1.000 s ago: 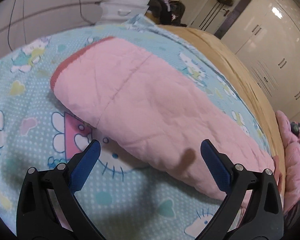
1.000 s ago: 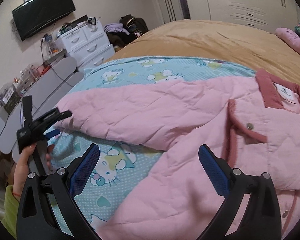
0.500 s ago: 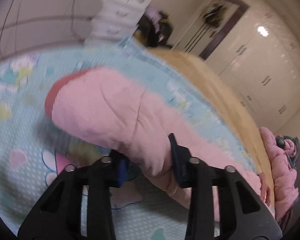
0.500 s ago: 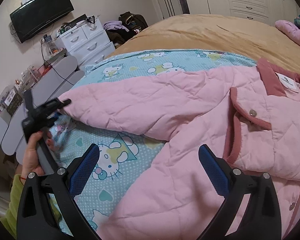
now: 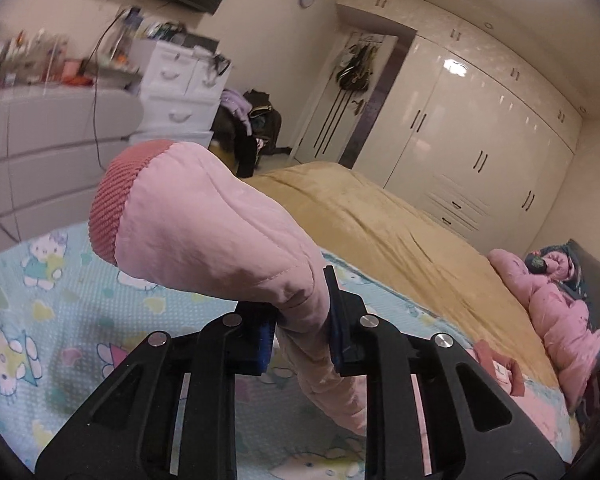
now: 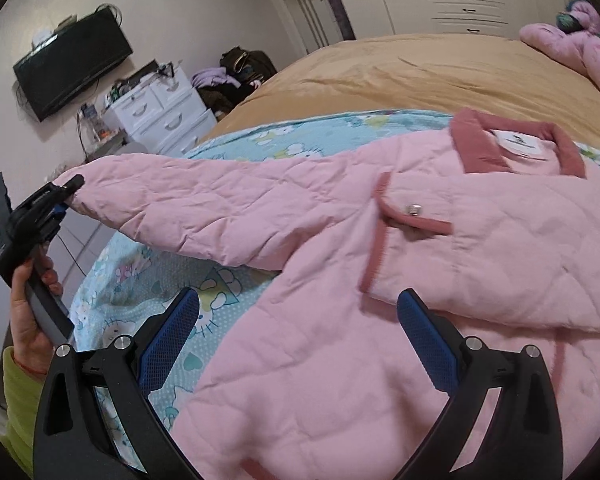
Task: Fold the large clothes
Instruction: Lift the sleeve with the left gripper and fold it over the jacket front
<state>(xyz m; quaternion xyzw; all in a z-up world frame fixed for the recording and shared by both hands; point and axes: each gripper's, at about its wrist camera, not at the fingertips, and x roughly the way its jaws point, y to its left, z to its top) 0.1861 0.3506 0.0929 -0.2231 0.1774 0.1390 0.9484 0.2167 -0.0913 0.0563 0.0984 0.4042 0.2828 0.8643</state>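
The left gripper [image 5: 302, 326] has just been closing, and its blue pads [image 5: 266, 340] now pinch the sleeve [image 5: 204, 228] of the pink quilted jacket [image 6: 440, 264] a little behind the cuff. The sleeve end stands up and forward from the jaws, clear of the bed, with the darker ribbed cuff [image 5: 118, 200] at its tip. In the right wrist view the same gripper shows at the far left, held by a hand [image 6: 30, 312] with a yellow-green sleeve [image 6: 18, 396] at the wrist, and the jacket sleeve stretches out from it in a long raised line back to the jacket's body.

The right gripper [image 6: 298, 332] hovers over the lower front of the jacket with its jaws spread wide and nothing between them; one pad [image 6: 168, 340] hangs over the sheet, the other over pink fabric.

The jacket lies face up on a light blue cartoon-cat bedsheet [image 6: 140, 280], its ribbed collar [image 6: 476, 144] and white label towards the far side, a snap button [image 6: 414, 210] on the front flap. The sheet covers the near part of a bed under a tan bedspread [image 6: 420, 68]. More pink clothing [image 5: 556, 312] is bunched at the far end of the bed. Beyond stand a white chest of drawers [image 6: 160, 120], a wall-mounted television [image 6: 72, 64], a heap of dark clothes [image 6: 236, 76] and white wardrobe doors [image 5: 480, 140].
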